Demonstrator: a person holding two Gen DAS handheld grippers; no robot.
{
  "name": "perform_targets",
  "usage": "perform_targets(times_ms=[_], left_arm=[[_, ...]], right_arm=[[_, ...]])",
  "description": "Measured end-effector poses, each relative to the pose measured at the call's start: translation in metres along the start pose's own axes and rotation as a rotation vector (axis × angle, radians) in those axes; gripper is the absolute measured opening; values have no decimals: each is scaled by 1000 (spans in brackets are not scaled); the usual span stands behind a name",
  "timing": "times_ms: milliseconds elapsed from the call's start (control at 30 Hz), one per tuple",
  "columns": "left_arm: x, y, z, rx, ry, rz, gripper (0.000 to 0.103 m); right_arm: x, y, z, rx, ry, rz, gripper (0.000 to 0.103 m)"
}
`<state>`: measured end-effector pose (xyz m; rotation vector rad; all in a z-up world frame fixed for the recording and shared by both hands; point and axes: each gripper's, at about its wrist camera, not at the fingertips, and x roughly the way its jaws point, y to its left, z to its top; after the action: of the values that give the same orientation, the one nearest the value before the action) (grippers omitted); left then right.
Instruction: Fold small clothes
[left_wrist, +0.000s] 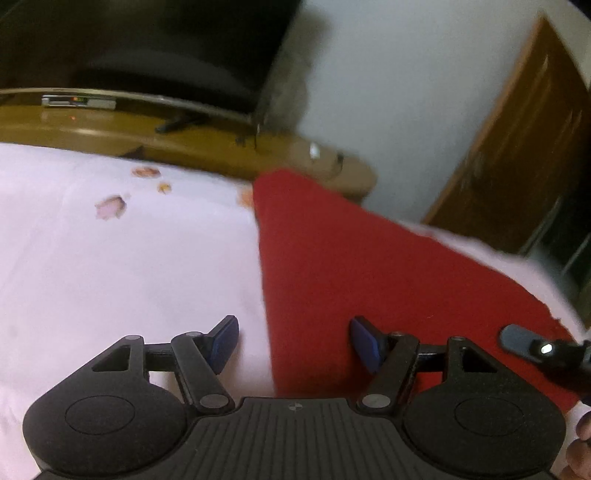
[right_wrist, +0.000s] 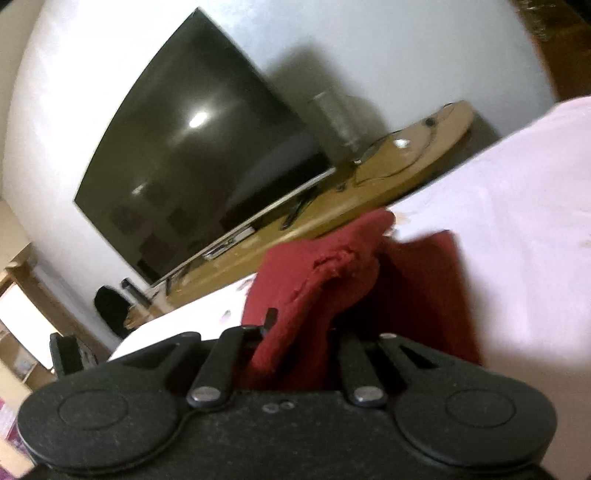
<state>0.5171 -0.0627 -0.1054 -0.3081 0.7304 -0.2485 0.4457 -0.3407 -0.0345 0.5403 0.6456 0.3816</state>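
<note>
A red cloth (left_wrist: 351, 266) lies on a pale pink bedsheet (left_wrist: 110, 266). My left gripper (left_wrist: 293, 345) is open, its blue pads straddling the cloth's left edge just above it, holding nothing. The right gripper shows at the right edge of the left wrist view (left_wrist: 532, 345), at the cloth's near right part. In the right wrist view my right gripper (right_wrist: 295, 332) is shut on a bunched fold of the red cloth (right_wrist: 325, 273), lifted off the sheet (right_wrist: 517, 240); its fingertips are hidden by the fabric.
A large dark TV (right_wrist: 192, 147) stands on a long wooden bench (left_wrist: 184, 140) beyond the bed. A wooden door or cabinet (left_wrist: 524, 140) is at the right. A white wall (left_wrist: 406, 74) is behind. Shelves (right_wrist: 14, 332) stand at the far left.
</note>
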Motion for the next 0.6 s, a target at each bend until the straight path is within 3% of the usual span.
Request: perform_targets(times_ms=[100, 167, 333, 433, 533, 600], left_arm=[[10, -1, 2, -31, 49, -15, 67], [7, -2, 5, -20, 47, -17, 67], [-6, -4, 8, -11, -23, -33, 67], [9, -9, 5, 23, 31, -15, 67], [18, -9, 3, 15, 61, -33, 68], [17, -10, 7, 31, 67, -31, 68]], right_arm=[[22, -39, -18, 107, 101, -121, 10], [23, -59, -24, 205, 93, -72, 10], [6, -43, -16, 159, 34, -43, 10], [3, -44, -12, 152, 13, -31, 10], [21, -61, -23, 167, 74, -101, 10], [26, -74, -33, 219, 62, -71, 9]])
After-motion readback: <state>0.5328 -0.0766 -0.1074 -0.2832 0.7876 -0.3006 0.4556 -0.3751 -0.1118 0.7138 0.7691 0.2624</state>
